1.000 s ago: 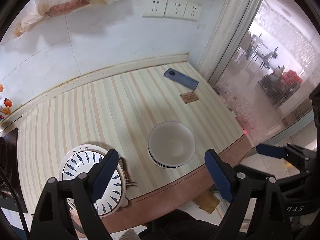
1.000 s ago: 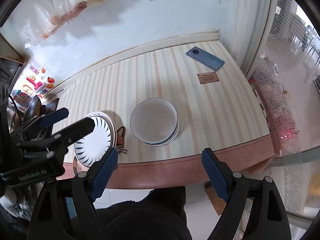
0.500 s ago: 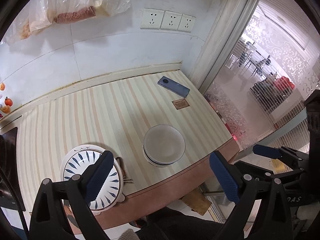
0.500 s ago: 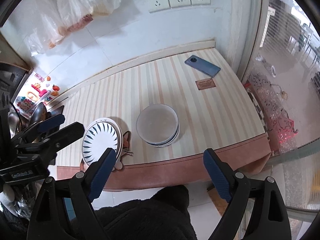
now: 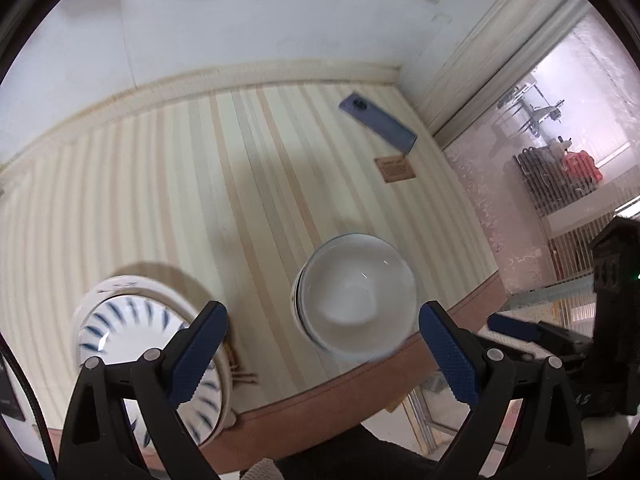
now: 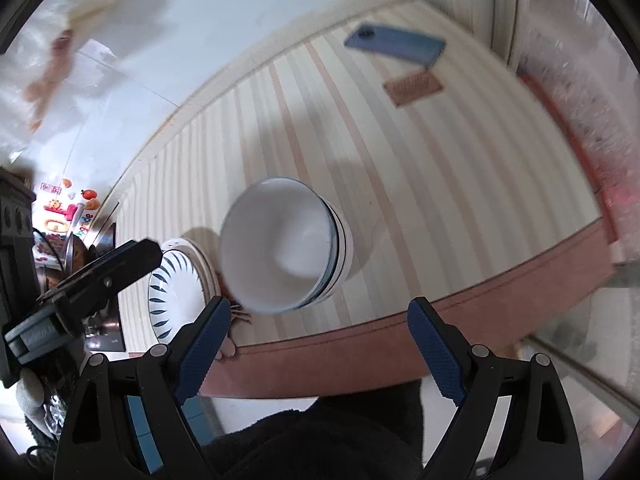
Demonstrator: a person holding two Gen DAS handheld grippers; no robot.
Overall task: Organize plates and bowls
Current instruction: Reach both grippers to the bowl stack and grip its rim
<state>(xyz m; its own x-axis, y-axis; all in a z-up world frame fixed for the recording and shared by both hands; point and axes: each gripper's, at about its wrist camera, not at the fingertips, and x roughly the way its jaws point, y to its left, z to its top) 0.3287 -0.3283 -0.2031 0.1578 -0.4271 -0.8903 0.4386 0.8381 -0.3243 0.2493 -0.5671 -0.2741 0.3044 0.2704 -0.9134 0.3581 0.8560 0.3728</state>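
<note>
your left tongs [image 5: 320,344] gape, empty, over the worktop's [image 5: 160,200] front edge. blue-patterned plates [image 5: 132,336] front-left, stacked bowls [image 5: 354,304] mid-front, phone [image 5: 376,122] back-right corner. your right tongs [image 6: 320,340] also spread, empty.

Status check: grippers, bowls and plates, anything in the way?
Left gripper and right gripper open, empty. Bowl stack beside plates, near edge. Phone far back.

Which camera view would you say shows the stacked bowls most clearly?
The right wrist view: the bowls show their nested blue-lined rims from the side. The left wrist view looks straight down into the top bowl, blurred, with few rims showing.
</note>
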